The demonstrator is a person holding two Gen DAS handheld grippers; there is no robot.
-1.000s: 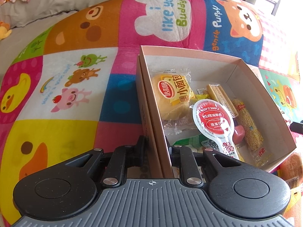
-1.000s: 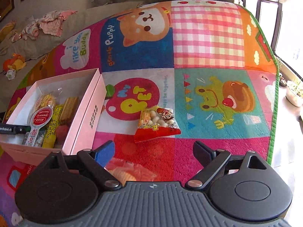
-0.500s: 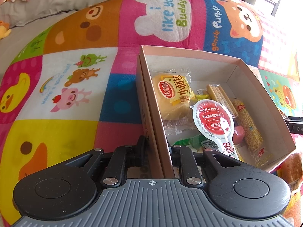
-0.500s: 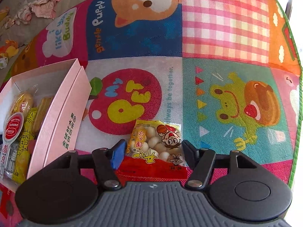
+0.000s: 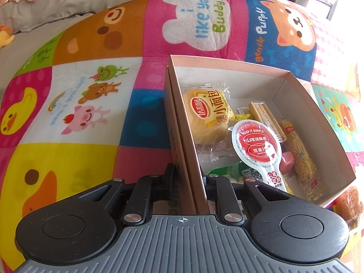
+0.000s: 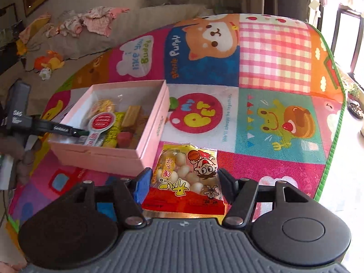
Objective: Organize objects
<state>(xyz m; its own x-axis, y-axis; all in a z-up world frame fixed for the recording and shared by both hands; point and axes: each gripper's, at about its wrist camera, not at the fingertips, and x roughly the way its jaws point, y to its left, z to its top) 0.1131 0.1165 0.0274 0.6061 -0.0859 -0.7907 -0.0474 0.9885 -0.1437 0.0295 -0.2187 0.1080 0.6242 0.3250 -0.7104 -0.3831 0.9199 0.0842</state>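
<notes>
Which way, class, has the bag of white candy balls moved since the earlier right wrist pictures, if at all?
Yes. The candy bag, shut between the right gripper fingers, has come up off the play mat and leftward, toward the pink box.

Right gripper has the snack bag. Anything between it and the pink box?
Nothing visible does. The snack bag sits in the right gripper just right of the box; only its near wall needs clearing.
</notes>
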